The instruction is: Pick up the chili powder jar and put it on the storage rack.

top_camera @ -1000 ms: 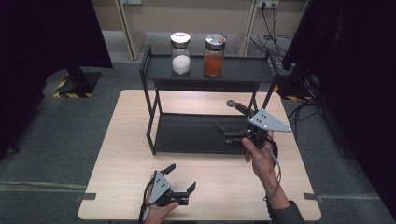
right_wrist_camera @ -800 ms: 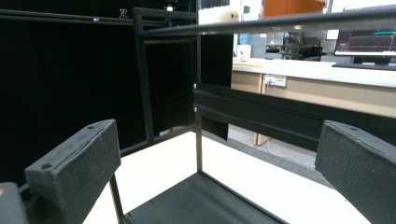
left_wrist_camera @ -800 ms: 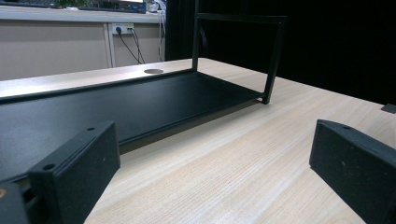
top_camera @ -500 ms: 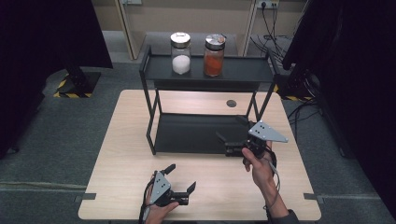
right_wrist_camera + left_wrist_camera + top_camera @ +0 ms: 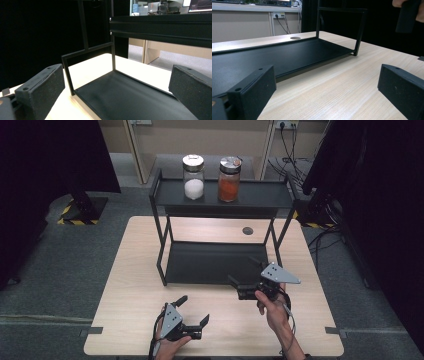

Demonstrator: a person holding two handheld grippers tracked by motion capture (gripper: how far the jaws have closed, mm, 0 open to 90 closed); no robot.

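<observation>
Currently | left gripper (image 5: 192, 310): jaws spread, nothing held, low on table (image 5: 130, 285) | right gripper (image 5: 248, 274): jaws spread, nothing held, before rack (image 5: 220, 195) | two jars (image 5: 193, 176) on top shelf: judged glass, fragile, slippery; best gripped mid-body.

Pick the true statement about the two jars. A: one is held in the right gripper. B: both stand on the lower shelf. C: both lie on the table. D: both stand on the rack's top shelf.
D: the white-filled jar and the orange-filled jar stand side by side on the black rack's top shelf.
</observation>
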